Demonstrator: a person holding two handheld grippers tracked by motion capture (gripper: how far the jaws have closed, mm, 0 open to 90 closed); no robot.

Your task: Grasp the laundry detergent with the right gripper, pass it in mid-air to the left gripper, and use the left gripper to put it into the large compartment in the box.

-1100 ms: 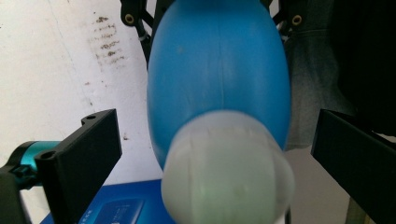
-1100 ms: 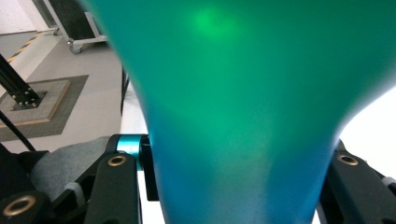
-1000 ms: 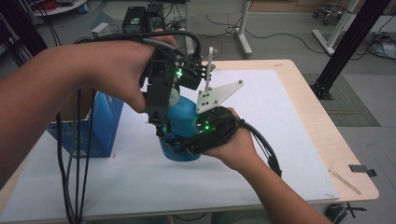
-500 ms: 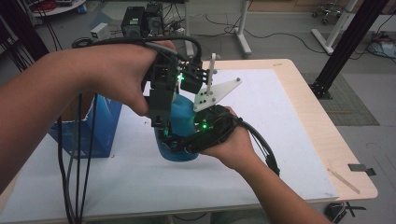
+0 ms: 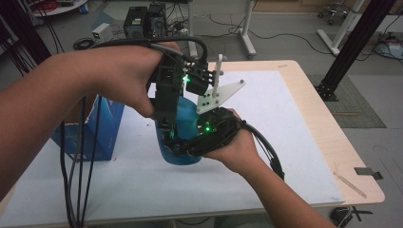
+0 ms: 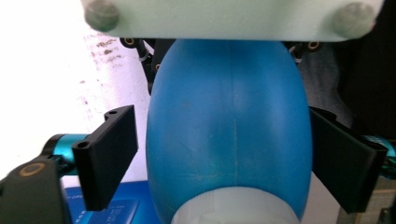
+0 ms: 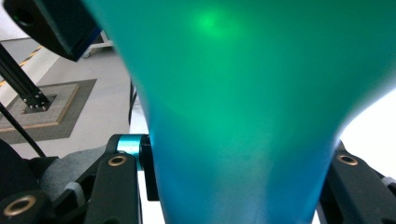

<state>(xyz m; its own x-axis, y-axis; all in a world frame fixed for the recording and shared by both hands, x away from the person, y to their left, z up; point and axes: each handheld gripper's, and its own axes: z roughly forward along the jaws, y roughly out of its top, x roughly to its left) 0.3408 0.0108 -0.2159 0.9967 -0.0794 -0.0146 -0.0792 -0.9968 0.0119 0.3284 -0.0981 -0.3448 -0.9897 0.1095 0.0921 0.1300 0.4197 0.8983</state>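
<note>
Closing in over the last moment, the left claw [image 5: 167,124] has brought its jaws nearer the blue bottle [image 5: 183,124], while both hands and the bottle sit where they were a second ago. White covers the tabletop [image 5: 294,142], which lies under both claws, and a blue box [image 5: 95,130] stands on it off to the left claw's outer side, near but apart from the bottle. Between the two claws the blue bottle stands upright on the tabletop. From above, the left claw reaches down over the bottle's upper body; in the left gripper view its jaws flank the blue bottle [image 6: 229,135], the right one against the bottle's side and the left one just beside it with a sliver of gap, so the bottle sits between them without a full squeeze. Lower down and from the other side, the right claw [image 5: 183,145] is clenched on the bottle's lower body, its jaws hugging the blue bottle [image 7: 243,121] on both sides.
</note>
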